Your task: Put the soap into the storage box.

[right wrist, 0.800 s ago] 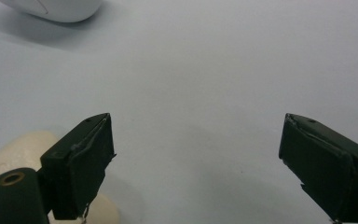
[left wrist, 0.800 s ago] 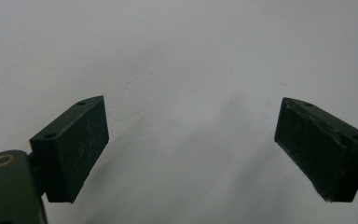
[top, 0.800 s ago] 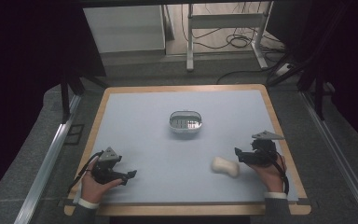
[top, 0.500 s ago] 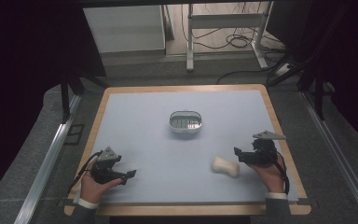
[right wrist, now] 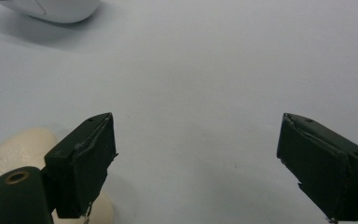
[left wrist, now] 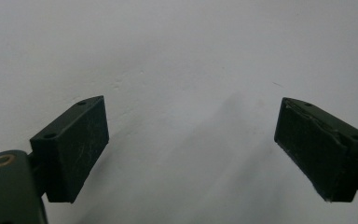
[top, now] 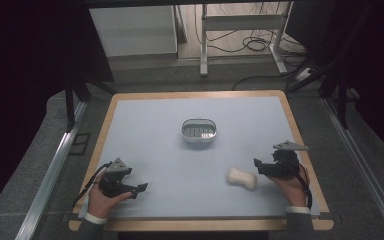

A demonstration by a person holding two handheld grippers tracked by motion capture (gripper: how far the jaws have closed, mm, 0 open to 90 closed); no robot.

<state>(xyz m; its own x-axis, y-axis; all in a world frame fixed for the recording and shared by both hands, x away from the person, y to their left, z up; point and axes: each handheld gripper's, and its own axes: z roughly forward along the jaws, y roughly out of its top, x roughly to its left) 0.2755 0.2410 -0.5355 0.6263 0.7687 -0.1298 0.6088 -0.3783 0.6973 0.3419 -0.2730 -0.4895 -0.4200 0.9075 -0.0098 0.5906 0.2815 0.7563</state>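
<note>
Pale blue table (top: 150, 130). Small white dish (top: 198, 130) sits ahead of both grippers. Cream soap-like bar (top: 242, 178) lies just beside right gripper (top: 260, 166), jaws wide apart, empty. Left gripper (top: 137, 189) also open w/ nothing between. Nothing grasped yet; any pickup remains.

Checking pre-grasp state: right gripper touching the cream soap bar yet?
Cannot tell. In the high view the right gripper sits just beside the soap bar; in the right gripper view one jaw overlaps it, hiding any gap.
</note>
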